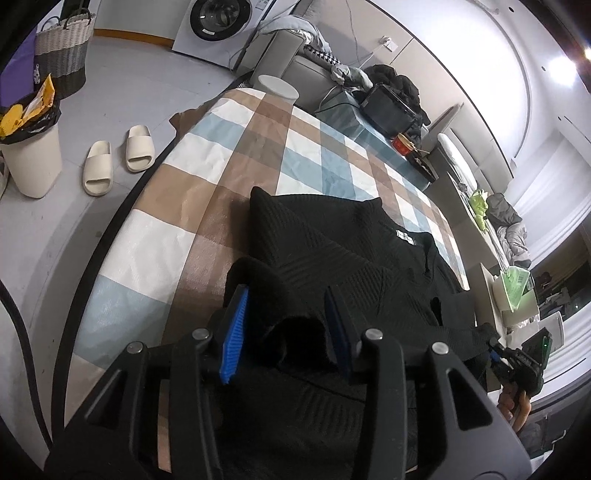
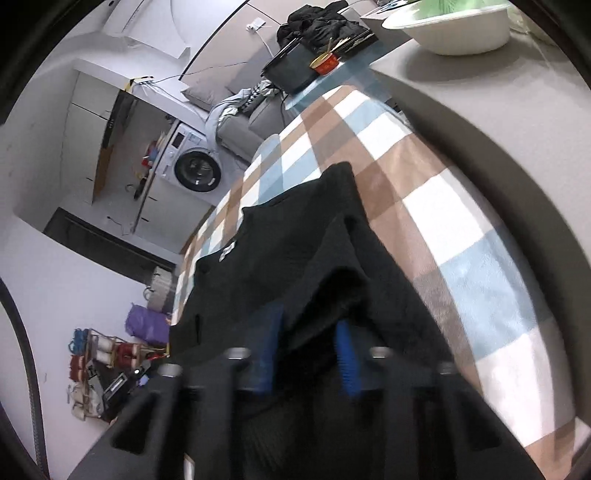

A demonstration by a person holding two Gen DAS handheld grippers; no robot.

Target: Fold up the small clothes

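A checked cloth (image 1: 229,155) in brown, blue and white covers the surface. On the pale grey floor (image 1: 122,85) stand a washing machine (image 1: 214,22), a striped woven basket (image 1: 62,51), a lined bin (image 1: 31,155) and cream slippers (image 1: 118,158). A grey sofa (image 1: 291,55) lines the white wall.

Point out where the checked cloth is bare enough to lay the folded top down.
Bare checked cloth runs from the black top out to the white stool and the floor-side edge. The far corner is crowded by a black tray and red tin.

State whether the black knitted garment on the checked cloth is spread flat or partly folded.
Partly folded: the black garment has a sleeve doubled inward over its body, and its collar label still shows.
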